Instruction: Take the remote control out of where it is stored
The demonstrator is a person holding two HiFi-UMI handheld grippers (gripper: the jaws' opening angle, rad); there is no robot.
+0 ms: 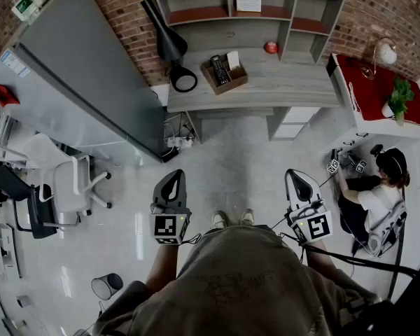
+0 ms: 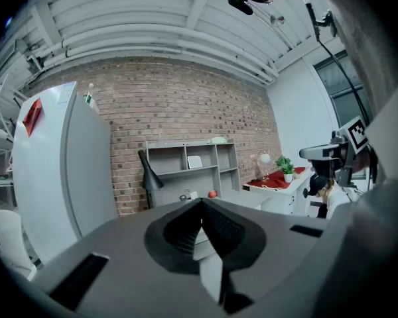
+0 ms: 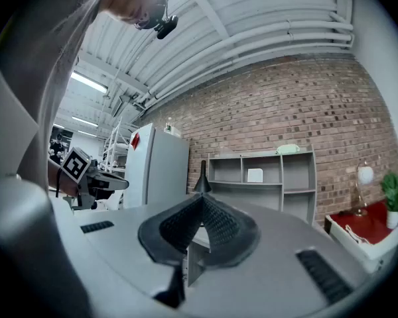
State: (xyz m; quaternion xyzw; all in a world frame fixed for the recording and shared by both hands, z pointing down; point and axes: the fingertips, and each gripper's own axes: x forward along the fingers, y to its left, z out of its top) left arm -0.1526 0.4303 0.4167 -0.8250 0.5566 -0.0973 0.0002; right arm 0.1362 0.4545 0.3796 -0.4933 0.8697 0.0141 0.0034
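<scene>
The tall grey refrigerator (image 1: 77, 82) is standing at the far left, its long side bounding the approach to the surface; white-framed office chairs (image 1: 80, 184) are crowding the floor below it, so that side is offering little room.

The left hand-held gripper (image 1: 171, 185) is being carried at waist level with its jaws pressed together and nothing between them; judged from this, it is being held in a travel posture, not a grasp posture.

A black cone-shaped lamp (image 1: 166, 37) and a black ring (image 1: 184, 80) are occupying the left end of the grey wooden surface (image 1: 287, 86), just beside the brown open-topped box (image 1: 229, 81). The black remote control (image 1: 218, 69) is resting inside that box, next to a white card (image 1: 233, 59), well apart from both grippers; the box is serving as its storage place.

Bare surface is showing in front of the box, so a reach from the front is appearing unobstructed; the lamp is posing the nearest knock hazard on the left. The pale tiled floor (image 1: 238, 152) is offering a direct lane between the operator and the surface.

The right hand-held gripper (image 1: 299, 184) is likewise hanging with its jaws together, gripping nothing.

At the far right, a white cabinet with a red cloth (image 1: 381, 89) and a seated person (image 1: 378, 191) are narrowing that side.
</scene>
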